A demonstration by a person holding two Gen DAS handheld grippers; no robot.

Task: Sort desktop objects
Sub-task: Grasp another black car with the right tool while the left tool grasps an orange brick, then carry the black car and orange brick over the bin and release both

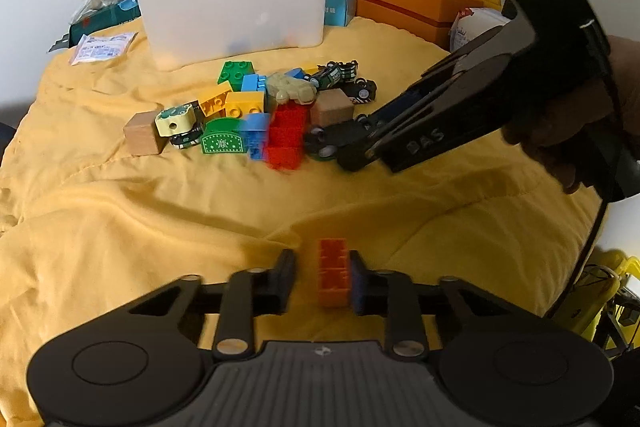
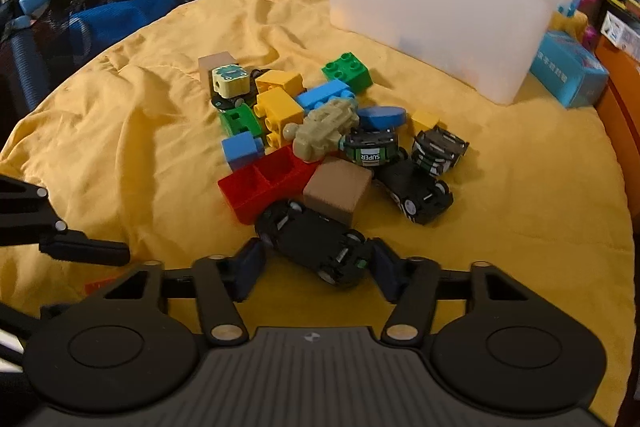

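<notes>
Sorting toys off the yellow cloth (image 1: pixel 160 211), with both claws working at once.

Reaching the right claw (image 2: pixel 316 267) down at the near edge of the pile, spread wide around an upturned black toy car (image 2: pixel 316 247), fingers just outside each end and not yet pinching. Judging this as the pickup step: closing squarely on the car, lifting it free of the brown cube (image 2: pixel 338 193) and red brick (image 2: pixel 266 183) lying against it, then probably carrying it over to the white bin (image 2: pixel 440 7) behind the pile. Hanging the left claw (image 1: pixel 322 277) well short of the pile, partly open, with an orange brick (image 1: pixel 334 273) standing between its fingers, touching the right finger and apart from the left one; looking loosely cradled rather than clamped, so risking a slip unless squeezed.
</notes>
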